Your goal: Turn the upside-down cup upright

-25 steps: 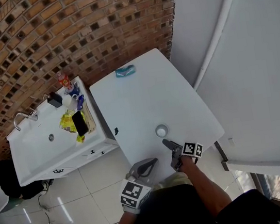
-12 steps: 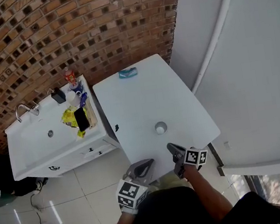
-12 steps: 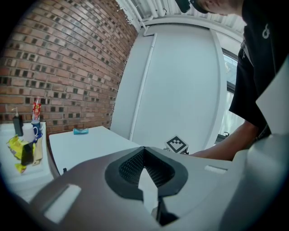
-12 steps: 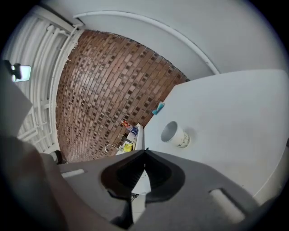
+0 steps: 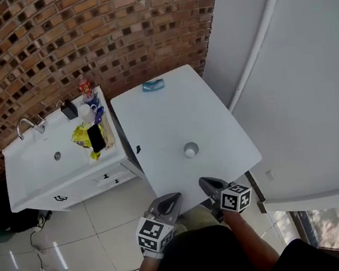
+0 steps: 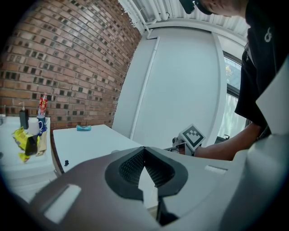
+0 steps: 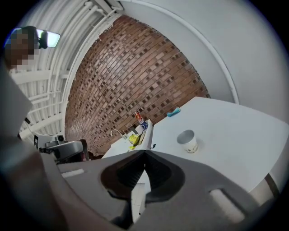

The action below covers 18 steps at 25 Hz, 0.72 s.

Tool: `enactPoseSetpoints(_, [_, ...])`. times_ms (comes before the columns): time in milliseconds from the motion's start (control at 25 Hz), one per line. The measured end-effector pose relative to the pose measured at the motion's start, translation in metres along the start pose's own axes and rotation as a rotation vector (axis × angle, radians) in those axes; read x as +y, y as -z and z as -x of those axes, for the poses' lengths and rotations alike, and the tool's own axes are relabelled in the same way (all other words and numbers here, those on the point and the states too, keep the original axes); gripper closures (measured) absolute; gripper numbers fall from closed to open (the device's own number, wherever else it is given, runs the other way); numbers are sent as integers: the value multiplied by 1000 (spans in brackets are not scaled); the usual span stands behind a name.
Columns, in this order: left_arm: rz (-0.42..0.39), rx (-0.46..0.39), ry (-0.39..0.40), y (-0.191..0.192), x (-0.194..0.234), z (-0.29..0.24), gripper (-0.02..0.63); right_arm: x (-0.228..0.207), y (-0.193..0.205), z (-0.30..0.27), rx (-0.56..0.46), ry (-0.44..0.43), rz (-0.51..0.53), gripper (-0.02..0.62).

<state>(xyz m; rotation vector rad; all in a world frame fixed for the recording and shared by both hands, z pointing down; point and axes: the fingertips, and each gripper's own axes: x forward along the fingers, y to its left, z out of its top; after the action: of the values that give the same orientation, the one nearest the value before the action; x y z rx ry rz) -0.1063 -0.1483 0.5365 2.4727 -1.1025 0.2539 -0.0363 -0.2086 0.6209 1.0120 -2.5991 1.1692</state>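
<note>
- Two large things frame the scene. The brick wall (image 5: 48, 42) is at the far side and the white table (image 5: 154, 115) stands before it. A white sink cabinet (image 5: 43, 176) is just beside the table on the left.
- Both hand-held tools are at the near edge of the table, well apart from the cup. The left gripper (image 5: 176, 196) has its jaws pressed together on nothing. The right gripper (image 5: 203, 182) is also closed to the tips, with nothing between them.
- The cup (image 5: 190, 150) stands alone on the near half of the table, a little right of the middle. Its mouth faces up, so I judge that the turning is done.
- What is left, in my judgement, is only to leave it well: keep both grippers on the near side, do not sweep across the cup, and check once that it does not rock.
- A small blue-green object (image 5: 153, 85) lies at the far edge of the table. I cannot tell what it is.
- The head view gives the cup only as a small ring from above. The right gripper view shows it from the side, with an open rim and a tapering white wall.
- The left gripper view does not show the cup clearly. It does show the marker cube (image 6: 193, 136) of the right gripper and the person's forearm behind it.
</note>
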Motion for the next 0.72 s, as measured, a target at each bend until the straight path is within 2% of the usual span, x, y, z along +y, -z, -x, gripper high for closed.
enactPoseSetpoints(400, [1,-33,-46,-1,-15,8,591,23,-1,21,37,-42,98,607])
enactPoseSetpoints(720, [-2,-31,-82,11,-66,22,591,44,14,70,63,-105,145,607])
